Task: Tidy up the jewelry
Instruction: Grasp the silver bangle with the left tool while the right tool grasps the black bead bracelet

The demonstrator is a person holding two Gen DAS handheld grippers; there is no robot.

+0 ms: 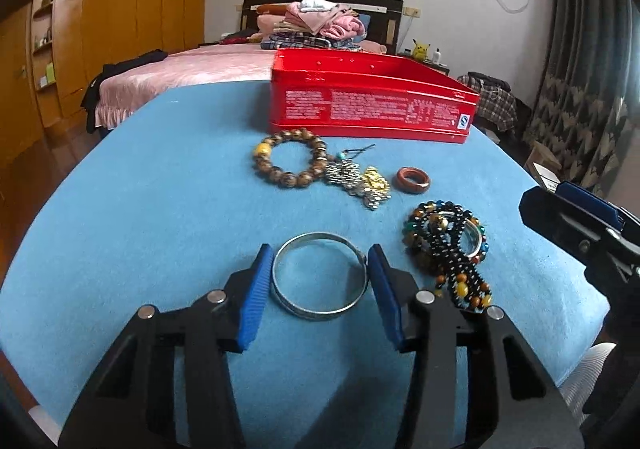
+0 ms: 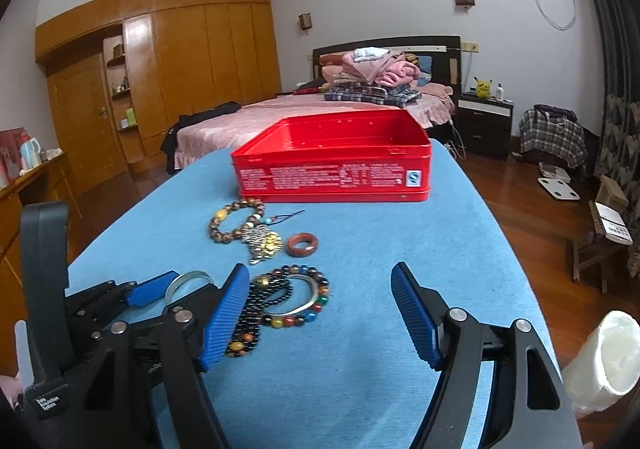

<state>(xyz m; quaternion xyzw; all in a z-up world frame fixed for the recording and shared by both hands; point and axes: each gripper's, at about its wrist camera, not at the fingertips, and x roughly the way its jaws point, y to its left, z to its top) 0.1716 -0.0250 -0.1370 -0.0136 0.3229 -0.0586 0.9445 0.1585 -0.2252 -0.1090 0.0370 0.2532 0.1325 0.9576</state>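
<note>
A silver bangle [image 1: 319, 275] lies flat on the blue table between the fingers of my open left gripper [image 1: 320, 261], which straddles it without a firm squeeze. A pile of multicoloured bead bracelets [image 1: 448, 245] lies just right of it; it also shows in the right wrist view [image 2: 288, 301]. Farther off lie a brown bead bracelet [image 1: 288, 165], a silver and gold charm [image 1: 360, 181] and a red-brown ring [image 1: 414, 180]. An open red tin box [image 2: 336, 169] stands behind them. My right gripper [image 2: 320, 289] is open and empty above bare cloth.
The blue table [image 2: 380, 249] drops off at its right edge to a wooden floor. A white roll [image 2: 604, 357] sits at the lower right. A bed [image 2: 304, 117] with folded clothes stands beyond the table.
</note>
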